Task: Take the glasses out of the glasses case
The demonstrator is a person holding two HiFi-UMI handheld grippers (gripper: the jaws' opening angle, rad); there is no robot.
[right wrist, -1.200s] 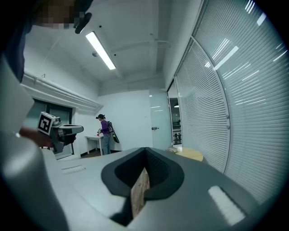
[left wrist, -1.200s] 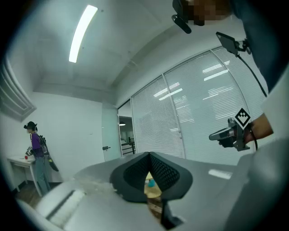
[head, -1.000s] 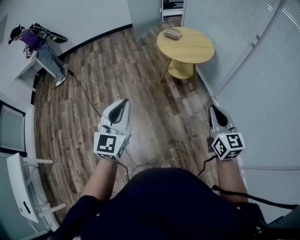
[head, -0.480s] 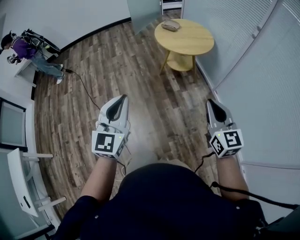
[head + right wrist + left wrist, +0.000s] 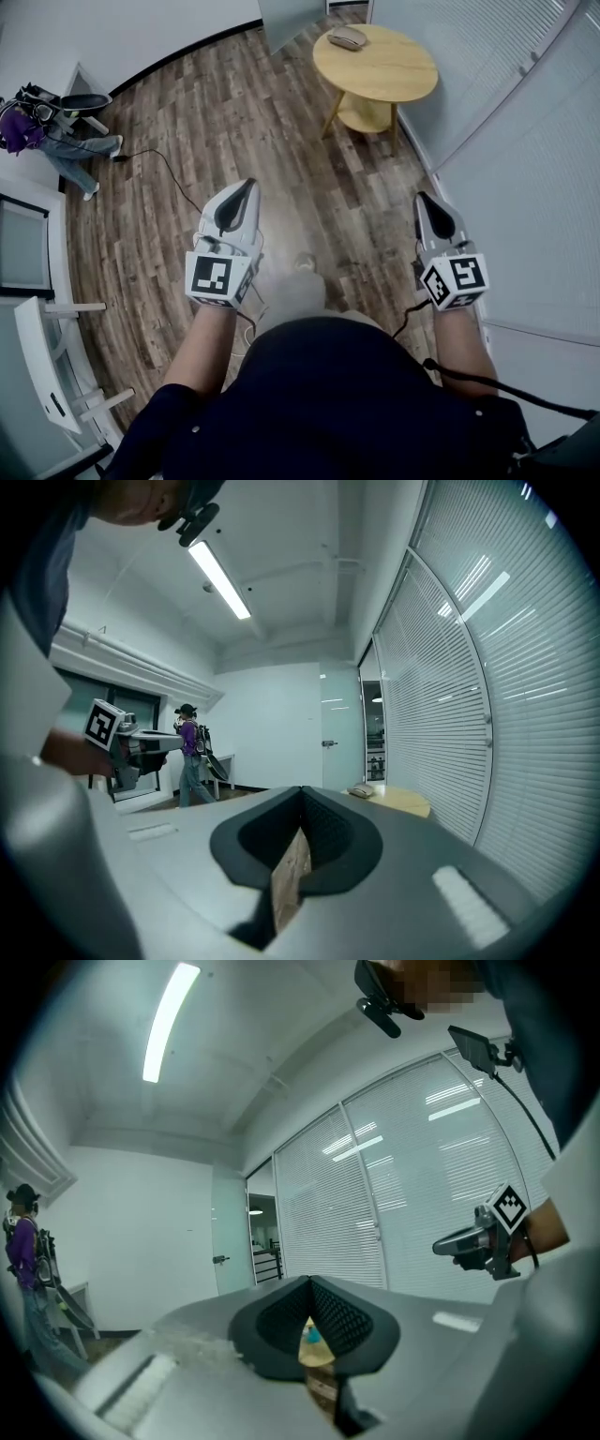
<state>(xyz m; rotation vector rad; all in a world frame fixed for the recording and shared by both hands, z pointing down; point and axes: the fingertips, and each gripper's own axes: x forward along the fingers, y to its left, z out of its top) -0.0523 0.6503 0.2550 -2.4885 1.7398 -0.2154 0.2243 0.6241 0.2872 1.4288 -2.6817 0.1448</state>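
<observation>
The grey-brown glasses case (image 5: pixel 347 37) lies closed on the far edge of a round yellow table (image 5: pixel 389 80), well ahead of both grippers. My left gripper (image 5: pixel 247 185) is held level over the wooden floor, its jaws shut with nothing in them. My right gripper (image 5: pixel 423 198) is alongside, near the blinds, also shut and empty. In the right gripper view the case (image 5: pixel 361 791) and table (image 5: pixel 405 802) show beyond the shut right gripper (image 5: pixel 302 793), with the left gripper (image 5: pixel 141 747) off to the left. The left gripper view shows its own shut left gripper (image 5: pixel 309 1284) and the right gripper (image 5: pixel 473 1239).
A wall of blinds (image 5: pixel 525 141) runs along the right. A black cable (image 5: pixel 164 159) trails over the floor. A person (image 5: pixel 37 136) stands by a white desk at the far left. A white chair (image 5: pixel 42 366) sits at the lower left.
Both grippers have edged forward toward the table, still shut. The floor has slid back under me, and the person at the far left has shifted lower and further left.
</observation>
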